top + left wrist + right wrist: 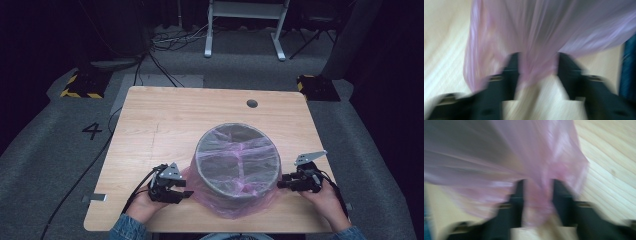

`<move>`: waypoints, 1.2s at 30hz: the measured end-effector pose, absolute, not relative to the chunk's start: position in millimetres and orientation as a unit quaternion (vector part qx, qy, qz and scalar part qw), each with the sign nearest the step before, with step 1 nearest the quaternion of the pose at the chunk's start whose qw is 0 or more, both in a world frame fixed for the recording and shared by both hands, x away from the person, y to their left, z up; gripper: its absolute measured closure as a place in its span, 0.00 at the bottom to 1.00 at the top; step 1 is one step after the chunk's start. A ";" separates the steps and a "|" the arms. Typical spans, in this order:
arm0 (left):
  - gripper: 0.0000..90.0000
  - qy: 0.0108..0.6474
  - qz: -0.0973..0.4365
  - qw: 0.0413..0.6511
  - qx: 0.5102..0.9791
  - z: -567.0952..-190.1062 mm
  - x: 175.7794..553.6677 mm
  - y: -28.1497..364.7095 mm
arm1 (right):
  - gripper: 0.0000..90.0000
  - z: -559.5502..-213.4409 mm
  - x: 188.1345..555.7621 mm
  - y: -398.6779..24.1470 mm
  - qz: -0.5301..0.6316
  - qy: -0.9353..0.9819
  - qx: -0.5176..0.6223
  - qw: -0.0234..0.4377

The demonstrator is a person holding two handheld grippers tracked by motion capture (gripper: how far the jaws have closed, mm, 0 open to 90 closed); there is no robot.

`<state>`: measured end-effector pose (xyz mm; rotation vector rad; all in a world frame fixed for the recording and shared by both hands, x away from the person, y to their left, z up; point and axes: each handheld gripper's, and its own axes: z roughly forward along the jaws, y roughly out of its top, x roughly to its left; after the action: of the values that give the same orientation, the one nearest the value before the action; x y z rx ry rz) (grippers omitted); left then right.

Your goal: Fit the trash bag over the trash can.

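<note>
A round grey bin (pixel 237 150) stands on the wooden table (pixel 165 120), lined with a thin pink plastic bag (pixel 239 206) whose film hangs down over its outer wall. My left gripper (pixel 189 189) sits at the bin's lower left side. In the left gripper view the jaws stand apart, and a fold of the pink bag (pixel 534 50) hangs loosely between them. My right gripper (pixel 280 184) is at the bin's right side, with its jaws apart too. The bag's film (pixel 541 182) bunches in the gap of the right gripper (pixel 537 187). Both gripper views are blurred.
A round cable hole (pixel 252 103) sits near the table's far edge. Behind the table a white stand (pixel 245 25) and loose cables (pixel 165 42) lie on the grey floor. Black-and-yellow blocks (pixel 82 85) flank the table's far corners. Bare wood lies left of the bin and beyond it.
</note>
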<state>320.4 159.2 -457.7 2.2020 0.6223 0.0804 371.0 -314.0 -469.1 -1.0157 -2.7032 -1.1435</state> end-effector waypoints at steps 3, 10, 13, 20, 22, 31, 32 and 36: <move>0.39 0.232 0.050 0.461 0.855 -440.5 315.7 161.1 | 0.42 -450.1 361.0 -315.8 -0.416 -0.861 -0.293 -0.014; 0.66 0.213 0.050 0.473 0.853 -427.7 329.3 146.9 | 0.67 -416.0 353.2 -288.4 -0.458 -0.864 -0.208 -0.027; 0.95 0.208 0.064 0.450 0.866 -435.3 329.6 137.6 | 0.98 -422.2 358.2 -276.3 -0.425 -0.882 -0.203 -0.026; 1.00 0.229 0.079 0.450 0.860 -441.9 334.9 137.9 | 1.00 -439.7 368.8 -274.4 -0.419 -0.878 -0.233 -0.003; 1.00 0.227 0.084 0.450 0.860 -442.3 334.7 135.7 | 1.00 -441.1 369.7 -276.7 -0.423 -0.874 -0.239 -0.003; 0.86 0.239 0.096 0.449 0.856 -448.4 331.4 142.6 | 0.54 -431.0 362.7 -295.0 -0.458 -0.853 -0.249 -0.021; 0.86 0.243 0.095 0.450 0.854 -448.6 331.3 144.4 | 0.50 -427.7 360.1 -297.9 -0.463 -0.851 -0.247 -0.029; 0.67 0.252 0.104 0.466 0.842 -446.6 329.1 153.9 | 0.38 -415.1 355.6 -309.5 -0.478 -0.837 -0.262 -0.046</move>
<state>329.1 153.9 -446.6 2.0667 0.6189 0.2550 355.6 -309.5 -415.1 -0.8475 -2.7101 -1.5456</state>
